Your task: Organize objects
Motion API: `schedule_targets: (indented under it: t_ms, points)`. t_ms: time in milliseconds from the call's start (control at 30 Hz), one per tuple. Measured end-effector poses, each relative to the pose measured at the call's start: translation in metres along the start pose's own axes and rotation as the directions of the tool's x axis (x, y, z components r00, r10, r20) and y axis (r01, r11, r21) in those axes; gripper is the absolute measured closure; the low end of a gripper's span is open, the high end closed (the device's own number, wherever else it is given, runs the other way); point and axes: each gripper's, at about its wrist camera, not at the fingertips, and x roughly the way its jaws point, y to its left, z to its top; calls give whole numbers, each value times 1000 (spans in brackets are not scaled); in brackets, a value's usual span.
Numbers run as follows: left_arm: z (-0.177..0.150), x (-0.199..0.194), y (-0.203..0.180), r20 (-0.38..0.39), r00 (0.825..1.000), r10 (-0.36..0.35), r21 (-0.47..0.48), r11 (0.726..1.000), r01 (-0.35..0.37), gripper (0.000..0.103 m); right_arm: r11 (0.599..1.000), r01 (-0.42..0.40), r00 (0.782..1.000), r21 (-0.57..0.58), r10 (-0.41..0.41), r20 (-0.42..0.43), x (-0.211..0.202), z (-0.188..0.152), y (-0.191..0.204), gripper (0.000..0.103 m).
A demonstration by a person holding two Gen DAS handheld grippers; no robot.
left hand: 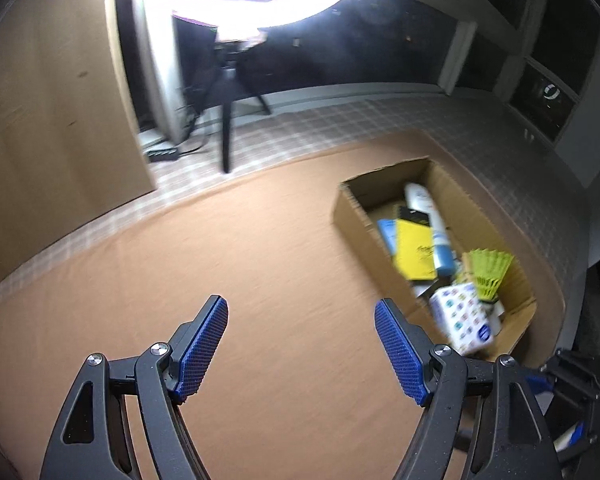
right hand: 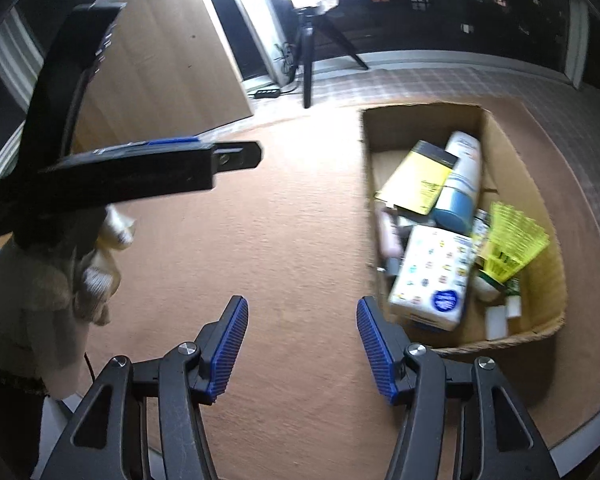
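Observation:
A cardboard box stands on the brown cloth at the right. Inside lie a yellow booklet, a white and blue bottle, a patterned tissue pack and a yellow-green shuttlecock. My left gripper hangs open over bare cloth, left of the box. My right gripper is open too, with nothing between its blue pads, just left of the box's near corner. In the right wrist view the other gripper shows at left in a gloved hand.
A ring light on a black tripod stands on the checked cover behind the cloth. A tall brown board leans at the back left. The table's edge curves along the right. Dark windows lie behind.

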Motion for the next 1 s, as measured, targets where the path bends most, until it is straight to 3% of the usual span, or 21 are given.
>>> schedule_targets:
  t_ms: [333,433,633,800,1000]
  points:
    - [-57,-47,67,24,997,79,-101,992,-76,24,995,37,999,-96,-34,26,17,6,50,45]
    - [-77,-62,85,30,995,96,-151,984,-90,24,992,43,999,-116,-39,32,24,6,64,39]
    - [-126,-85,114,11,988,152,-228,963,-145,24,985,48,998,-165,-41,44,34,5,95,38]
    - [-160,-97,124,-7,979,205,-265,944,-199,23,968,95,994,-232,-78,80,39,0,119,36]
    - [-184,-110,125,-20,972,233,-303,925,-228,21,963,86,995,-254,-68,76,41,-4,136,35]
